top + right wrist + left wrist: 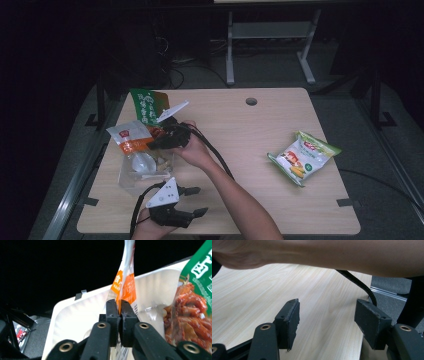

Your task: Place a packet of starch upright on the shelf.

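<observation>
Orange-and-white packet [126,287], top cut off, pinched by right tongs [119,308] over a white tray [75,315]; left tongs [327,320] gape empty.

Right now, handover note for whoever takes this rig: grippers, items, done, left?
Right hand-held gripper: shut on the orange-and-white snack packet, pinching its edge above the clear plastic box at the table's left.
Left hand-held gripper: open, holding nothing, over the near table edge.
Green snack packet: standing in the box at its far side.
Yellow-green corn snack bag: lying on the table at the right, untouched.
Done: green packet is in the box.
Left: probably seat and release the orange packet, then fetch the corn bag.
</observation>
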